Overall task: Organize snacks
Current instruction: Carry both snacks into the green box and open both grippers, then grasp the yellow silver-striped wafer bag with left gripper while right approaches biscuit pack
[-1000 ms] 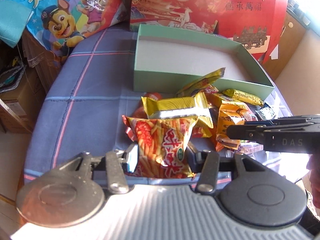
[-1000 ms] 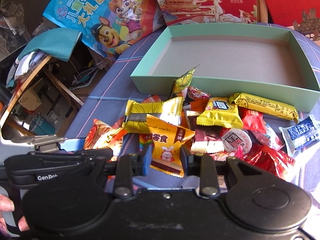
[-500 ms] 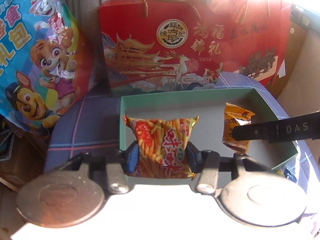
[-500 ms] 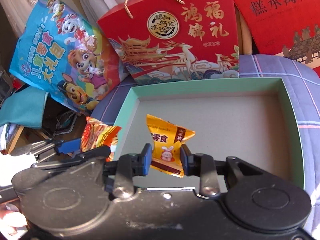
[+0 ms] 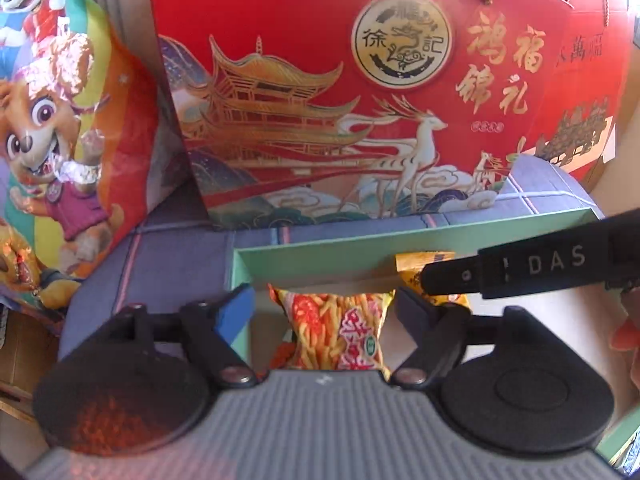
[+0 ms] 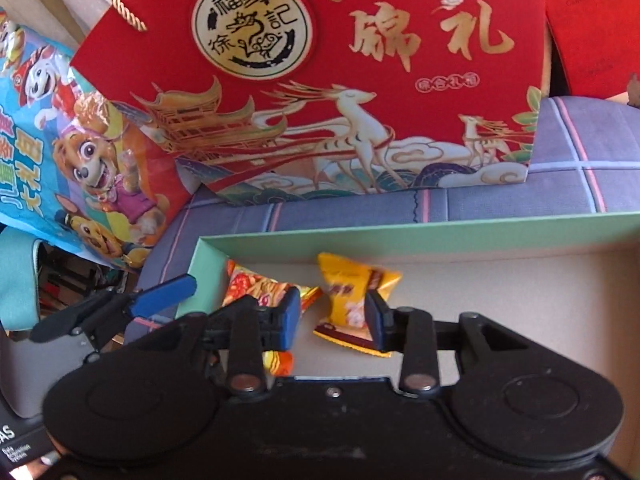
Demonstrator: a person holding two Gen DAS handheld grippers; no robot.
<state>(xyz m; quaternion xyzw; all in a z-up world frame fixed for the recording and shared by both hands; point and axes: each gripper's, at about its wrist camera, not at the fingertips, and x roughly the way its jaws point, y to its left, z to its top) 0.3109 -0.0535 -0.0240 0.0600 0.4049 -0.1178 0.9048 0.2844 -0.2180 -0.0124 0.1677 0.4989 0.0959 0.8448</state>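
Note:
A mint-green box (image 5: 340, 246) lies on the plaid cloth; its far wall also shows in the right wrist view (image 6: 440, 236). My left gripper (image 5: 324, 308) is open over the box's far left corner; the red fries snack bag (image 5: 336, 328) lies between its spread fingers, untouched by them. My right gripper (image 6: 332, 312) is open too; the yellow rabbit snack pack (image 6: 352, 296) lies on the box floor between its fingers. The fries bag (image 6: 256, 284) lies left of it. The right gripper's finger (image 5: 520, 268) crosses the left wrist view.
A red gift bag (image 5: 380, 92) stands just behind the box, also in the right wrist view (image 6: 320, 80). A cartoon-dog snack bag (image 5: 52, 140) leans at the left. A second red bag (image 6: 592, 20) stands at the far right.
Both grippers moved forward and down into the box's far left corner and opened. The fries bag and the yellow pack left their jaws and now lie on the box floor.

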